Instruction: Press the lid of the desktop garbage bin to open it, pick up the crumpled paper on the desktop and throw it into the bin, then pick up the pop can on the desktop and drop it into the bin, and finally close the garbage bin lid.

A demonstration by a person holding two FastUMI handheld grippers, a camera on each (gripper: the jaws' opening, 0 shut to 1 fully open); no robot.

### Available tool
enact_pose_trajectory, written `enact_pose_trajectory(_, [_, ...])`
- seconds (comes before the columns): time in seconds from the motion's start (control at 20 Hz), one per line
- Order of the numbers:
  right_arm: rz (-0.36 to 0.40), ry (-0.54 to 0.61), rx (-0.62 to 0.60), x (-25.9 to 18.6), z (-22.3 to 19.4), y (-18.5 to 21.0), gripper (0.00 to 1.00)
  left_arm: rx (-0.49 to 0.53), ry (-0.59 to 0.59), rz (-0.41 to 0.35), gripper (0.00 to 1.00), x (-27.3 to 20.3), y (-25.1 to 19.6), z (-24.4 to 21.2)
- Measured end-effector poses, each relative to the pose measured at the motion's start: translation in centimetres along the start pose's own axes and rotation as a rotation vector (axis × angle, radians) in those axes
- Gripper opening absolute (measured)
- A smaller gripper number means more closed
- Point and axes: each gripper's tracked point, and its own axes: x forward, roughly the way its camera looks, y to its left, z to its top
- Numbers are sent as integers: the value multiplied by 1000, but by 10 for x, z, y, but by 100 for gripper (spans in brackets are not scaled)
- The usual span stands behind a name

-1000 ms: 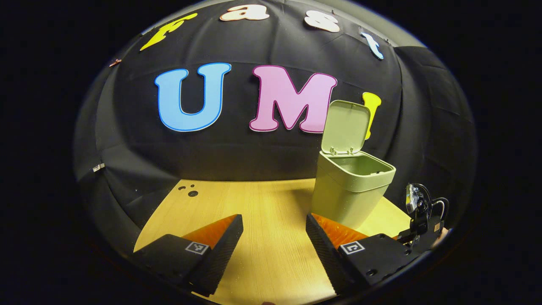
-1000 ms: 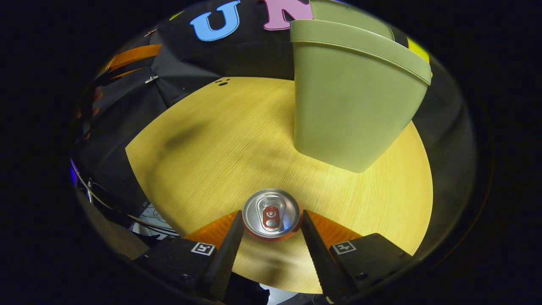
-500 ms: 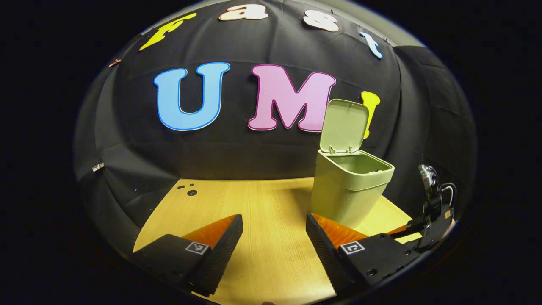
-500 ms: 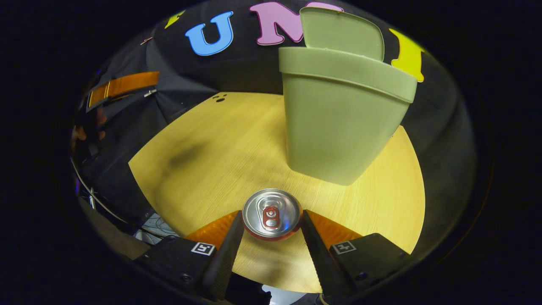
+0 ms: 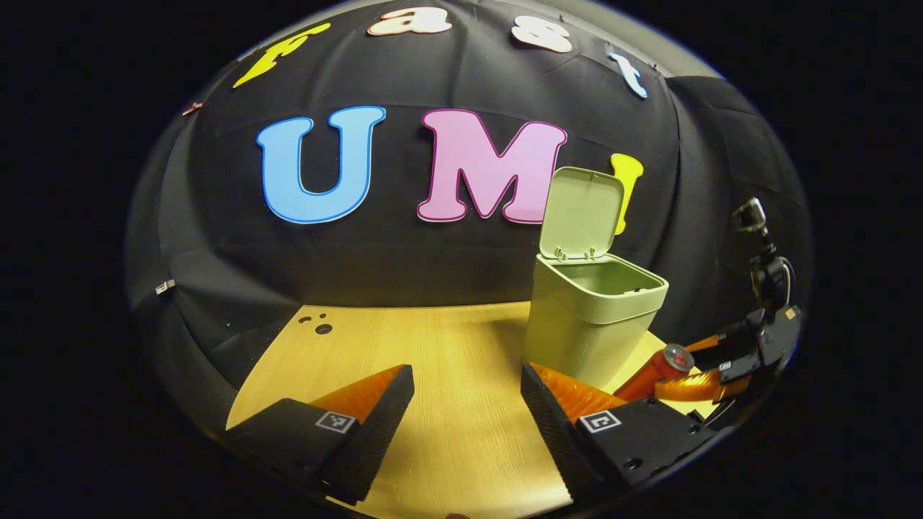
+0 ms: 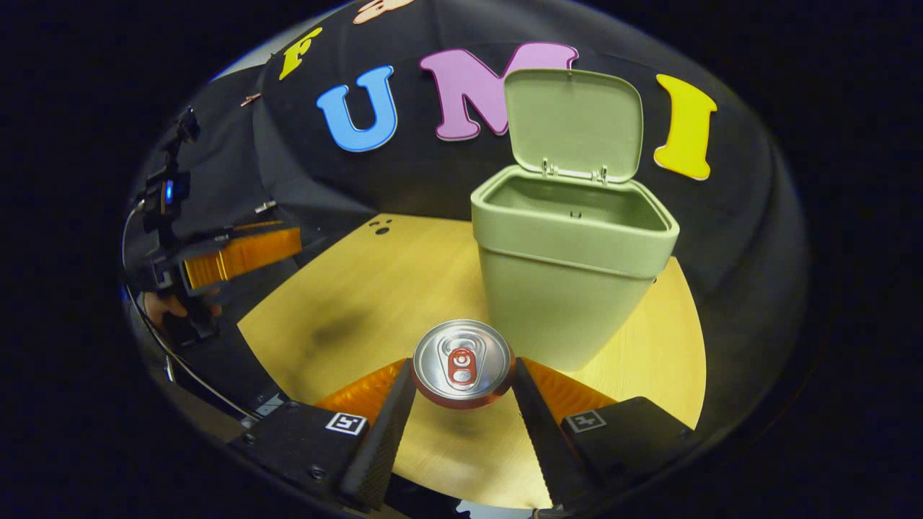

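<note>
My right claw (image 6: 461, 389) pinches the pop can (image 6: 462, 362) by its sides, lifted off the counter (image 6: 375, 288), just near of the green bin (image 6: 570, 288). Can's long axis runs along the fingers, top end toward the camera. Lid (image 6: 573, 122) stands open. My left claw (image 5: 467, 404) is spread, empty, low over the counter, left of the bin.

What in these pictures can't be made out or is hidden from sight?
- Bottom of the green bin: in both views its walls hide the inside, so whether the crumpled paper lies in it cannot be told.
- Pop can: the right gripper view shows its top, held in the right gripper; the sides are hidden.
- The hand holding the left gripper: in the right gripper view, small, dark and partly hidden.
</note>
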Motion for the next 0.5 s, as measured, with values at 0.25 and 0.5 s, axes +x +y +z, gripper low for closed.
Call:
enact_pose_trajectory(0.25, [28,-130,-9,-20,69,12,84,-2,4,7,96,0,2,-2])
enact_pose_trajectory(0.5, [32,-219,-35,-32,119,13,84,0,-2,12,96,-1,4,-1])
